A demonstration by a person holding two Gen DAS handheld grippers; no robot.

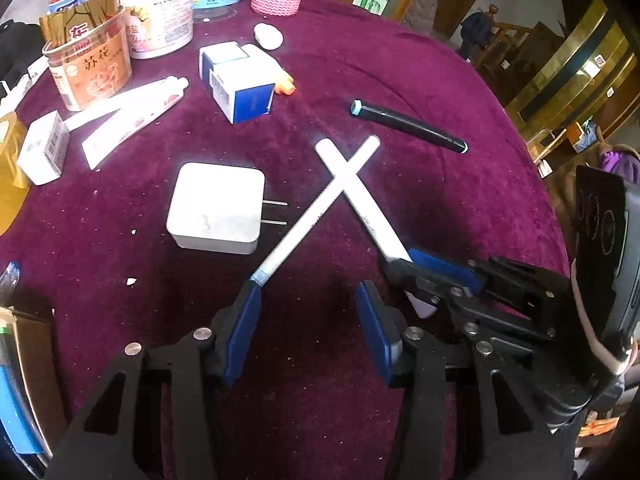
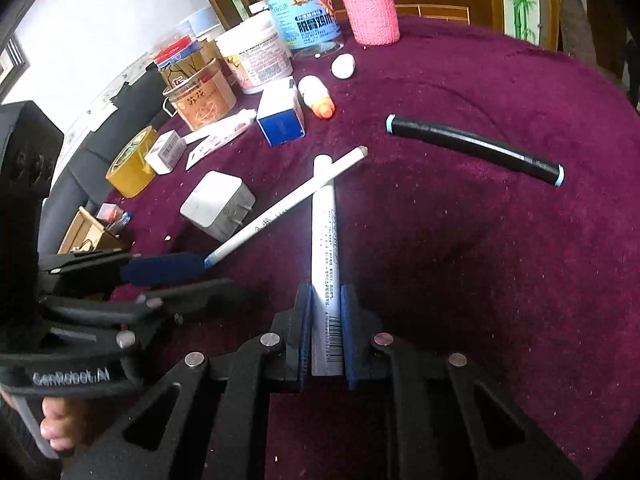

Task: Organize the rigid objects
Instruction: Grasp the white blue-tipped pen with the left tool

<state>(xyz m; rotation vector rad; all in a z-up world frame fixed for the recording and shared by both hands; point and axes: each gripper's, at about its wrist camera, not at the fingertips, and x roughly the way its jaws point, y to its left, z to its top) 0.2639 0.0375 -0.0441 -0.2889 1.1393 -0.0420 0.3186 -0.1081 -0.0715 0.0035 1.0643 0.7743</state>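
Right gripper (image 2: 325, 320) pinches the near end of a white marker (image 2: 325, 240), blue pads pressed against both its sides. The marker lies along the purple tablecloth (image 2: 460, 260), pointing away.

A thin white pencil (image 2: 288, 204) crosses over the marker's far part, forming an X. Its blue-banded near end touches the tip of one pad of the left gripper (image 1: 308, 328). Left gripper's jaws are spread wide, nothing between them, just above the cloth.

Surroundings:
- White plug adapter (image 1: 216, 208) just left of the pencil, prongs facing the crossing.
- Black marker (image 1: 408, 126) lies beyond the crossed pair, apart from them.
- Blue-and-white box (image 1: 240, 92) further back, a small orange-capped bottle (image 2: 316, 96) beside it.
- White tube (image 1: 132, 108), a small white carton (image 1: 42, 148), yellow tape roll (image 2: 130, 164) on the left side.
- Orange-labelled jar (image 1: 90, 64), white tub (image 1: 160, 20), blue-labelled jar (image 2: 304, 16), pink knit-sleeved cup (image 2: 374, 8) stand along the far edge.
- White pebble-like object (image 2: 343, 66) near the cup.
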